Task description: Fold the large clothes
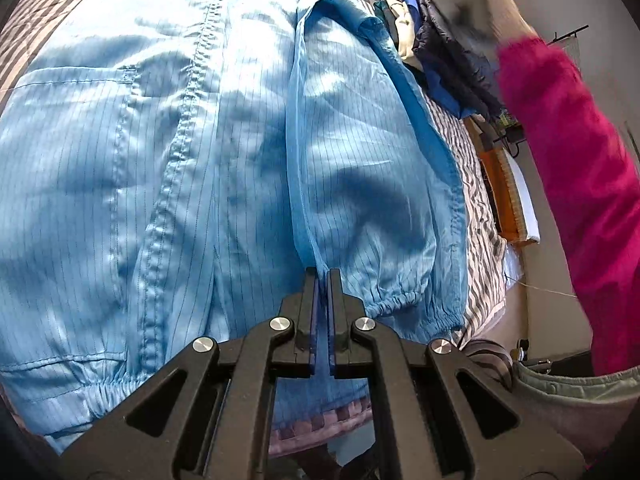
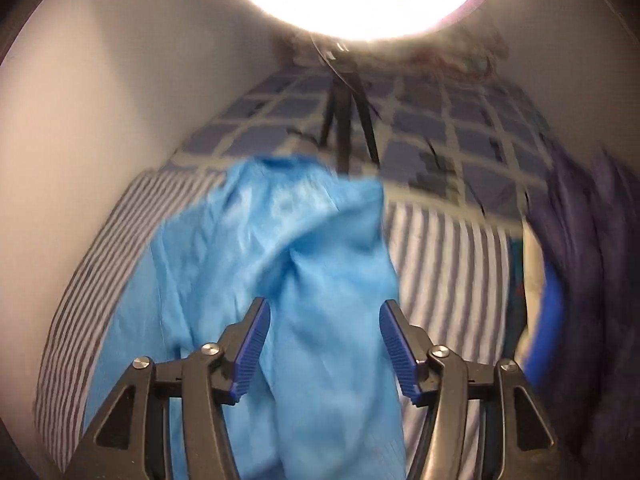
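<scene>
A large light-blue pinstriped jacket point(image 1: 168, 152) lies spread on a striped bed, front up, with its zipper seam running down the middle. One sleeve point(image 1: 360, 184) is folded over the body, its elastic cuff near the bed's edge. My left gripper point(image 1: 323, 276) is shut on a thin fold of the blue fabric beside that sleeve. In the right wrist view my right gripper point(image 2: 323, 312) stands open above the jacket's upper part point(image 2: 280, 248), with nothing pinched between its blue pads point(image 2: 250, 348). That view is blurred.
A pile of dark and white clothes point(image 1: 432, 44) lies at the far right of the striped bedsheet point(image 1: 480, 216). A person's pink sleeve point(image 1: 572, 184) reaches across on the right. A tripod point(image 2: 348, 120) under a bright ring light point(image 2: 360, 4) stands on a checked blanket point(image 2: 460, 132).
</scene>
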The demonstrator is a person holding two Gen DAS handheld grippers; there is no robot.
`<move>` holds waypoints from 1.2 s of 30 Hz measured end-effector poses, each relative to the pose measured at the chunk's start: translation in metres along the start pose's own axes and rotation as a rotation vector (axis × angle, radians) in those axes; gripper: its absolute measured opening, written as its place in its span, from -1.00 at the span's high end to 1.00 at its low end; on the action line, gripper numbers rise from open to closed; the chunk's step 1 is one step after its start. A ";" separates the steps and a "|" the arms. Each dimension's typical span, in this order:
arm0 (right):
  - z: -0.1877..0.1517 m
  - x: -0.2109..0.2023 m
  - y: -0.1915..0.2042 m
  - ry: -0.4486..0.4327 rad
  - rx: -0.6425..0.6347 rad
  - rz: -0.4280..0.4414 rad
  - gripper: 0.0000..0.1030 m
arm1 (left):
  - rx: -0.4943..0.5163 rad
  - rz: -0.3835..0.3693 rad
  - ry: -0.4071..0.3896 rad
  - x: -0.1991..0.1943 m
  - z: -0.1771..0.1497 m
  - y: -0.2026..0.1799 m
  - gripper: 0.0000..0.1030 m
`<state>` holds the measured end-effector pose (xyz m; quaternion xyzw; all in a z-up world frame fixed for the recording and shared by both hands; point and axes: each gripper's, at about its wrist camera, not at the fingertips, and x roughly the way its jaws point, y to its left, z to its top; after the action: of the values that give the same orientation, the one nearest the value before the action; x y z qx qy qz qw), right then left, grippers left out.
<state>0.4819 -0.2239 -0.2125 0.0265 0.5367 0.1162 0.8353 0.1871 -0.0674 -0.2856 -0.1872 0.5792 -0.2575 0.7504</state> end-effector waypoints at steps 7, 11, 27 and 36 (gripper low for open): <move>-0.087 0.001 0.031 0.122 -0.153 0.020 -0.43 | 0.015 0.004 -0.001 0.013 0.003 -0.010 0.99; -0.104 0.021 0.046 0.213 -0.296 -0.170 0.79 | 0.029 0.004 -0.007 0.019 0.006 -0.012 0.99; -0.068 -0.025 -0.035 0.053 -0.116 -0.545 0.44 | -0.012 -0.118 0.037 -0.023 -0.023 -0.007 1.00; -0.130 -0.074 -0.038 0.036 0.103 -0.099 -0.20 | -0.043 -0.119 0.020 -0.041 -0.034 0.009 1.00</move>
<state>0.3414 -0.2875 -0.2076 0.0405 0.5577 0.0473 0.8277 0.1474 -0.0350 -0.2680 -0.2349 0.5799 -0.2912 0.7237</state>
